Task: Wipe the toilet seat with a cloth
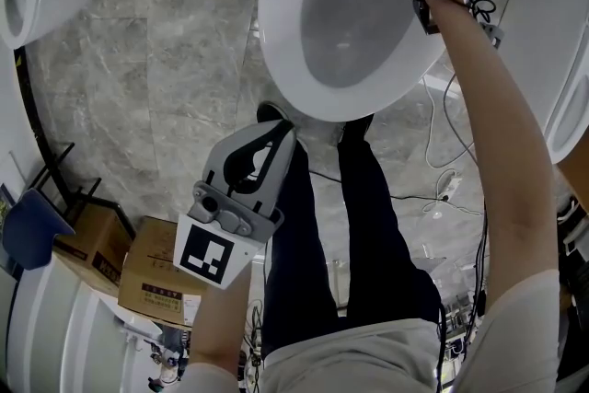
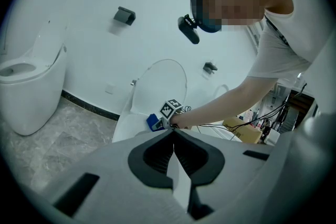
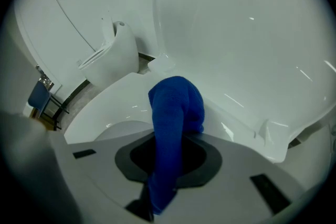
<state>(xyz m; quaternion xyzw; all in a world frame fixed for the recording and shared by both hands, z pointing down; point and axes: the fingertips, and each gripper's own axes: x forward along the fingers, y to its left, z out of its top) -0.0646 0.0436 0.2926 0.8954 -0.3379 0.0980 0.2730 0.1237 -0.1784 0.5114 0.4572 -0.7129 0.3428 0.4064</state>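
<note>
The right gripper [image 3: 170,140] has its fingers clamped on the blue cloth [image 3: 177,105], which stands out forward between them as a thick roll. The front end of the cloth is folded over. It rests on the rear part of the toilet seat [image 3: 107,110], just below the raised lid [image 3: 236,34]. In the head view only a small blue corner of the cloth shows at the back rim, beside the marker cube of this gripper.

The left gripper [image 2: 173,136] has its fingers closed together with nothing between them. It hangs low beside the person's leg, well apart from the toilet, and I judge that it takes no part in this step.

The step in hand seems to be wiping the rear of the seat. To do it well, the folded end of the cloth should be pressed down so that more of it lies flat on the seat, and the hard fingers should not touch the surface. The stroke should follow the curve of the ring down one side to the front, and then the other side. The grip needs to be firm, because a dragged cloth may slip out.

The long axis of the cloth runs along the gripper, from the fingers toward the lid. The seat is oval. Its long axis runs from the lid toward the person's feet, and its front end points at the person.
</note>
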